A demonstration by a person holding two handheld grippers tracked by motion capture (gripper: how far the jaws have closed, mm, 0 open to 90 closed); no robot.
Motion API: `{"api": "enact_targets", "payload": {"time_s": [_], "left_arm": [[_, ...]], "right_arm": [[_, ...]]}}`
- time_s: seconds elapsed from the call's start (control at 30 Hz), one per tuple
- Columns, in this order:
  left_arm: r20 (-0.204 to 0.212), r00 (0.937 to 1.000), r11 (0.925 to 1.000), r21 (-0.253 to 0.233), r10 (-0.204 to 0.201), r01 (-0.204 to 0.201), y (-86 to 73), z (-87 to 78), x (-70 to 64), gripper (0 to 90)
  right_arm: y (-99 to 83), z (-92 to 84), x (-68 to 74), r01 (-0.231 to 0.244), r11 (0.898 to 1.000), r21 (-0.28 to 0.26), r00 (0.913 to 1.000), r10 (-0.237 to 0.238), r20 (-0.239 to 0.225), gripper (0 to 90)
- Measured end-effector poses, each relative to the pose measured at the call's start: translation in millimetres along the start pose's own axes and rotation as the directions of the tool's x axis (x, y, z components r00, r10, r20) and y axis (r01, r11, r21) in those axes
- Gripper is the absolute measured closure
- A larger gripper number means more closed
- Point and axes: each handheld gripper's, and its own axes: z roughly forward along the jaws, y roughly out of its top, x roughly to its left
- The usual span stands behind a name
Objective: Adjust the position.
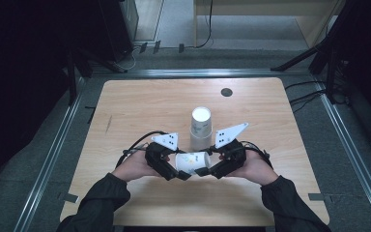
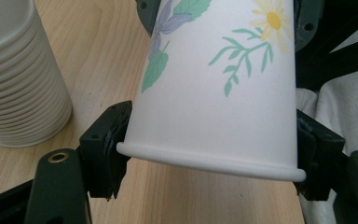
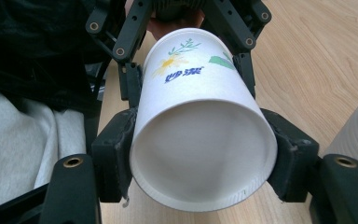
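High view: both tongs (image 1: 184, 175) (image 1: 204, 171) pinch the cup (image 1: 192, 162), near the table (image 1: 125, 106) front edge.

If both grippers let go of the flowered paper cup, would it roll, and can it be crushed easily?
The flowered paper cup lies on its side, round and tapered, so it would probably roll in a curve. Its thin paper wall likely dents if the left gripper or right gripper squeezes harder.

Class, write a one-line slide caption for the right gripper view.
Right gripper and left gripper clamp one flowered paper cup above the wooden table.
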Motion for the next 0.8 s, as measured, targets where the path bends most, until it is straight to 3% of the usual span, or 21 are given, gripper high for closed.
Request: {"api": "enact_targets", "payload": {"time_s": [0.27, 0.57, 0.8], "left_arm": [[-0.008, 0.9999, 1.0, 0.005, -0.006, 0.006, 0.6, -8.7, 0.8, 26.4], [-0.021, 0.9997, 0.999, 0.044, -0.01, 0.011, 7.6, -25.7, 4.5, 26.3], [-0.071, 0.9974, 0.9901, 0.14, 0.013, -0.003, 19.0, -36.1, 10.2, 26.3]], "right_arm": [[-0.5, 2.5, 0.6, 0.01, 1.0, 0.021, 0.9996, -0.01, 0.026, 25.3], [-3.4, 0.4, -2.0, 0.008, 0.999, 0.038, 0.9984, -0.01, 0.055, 24.1], [-4.4, -1.3, -3.1, 0.005, 0.999, 0.043, 0.9969, -0.009, 0.078, 24.1]]}}
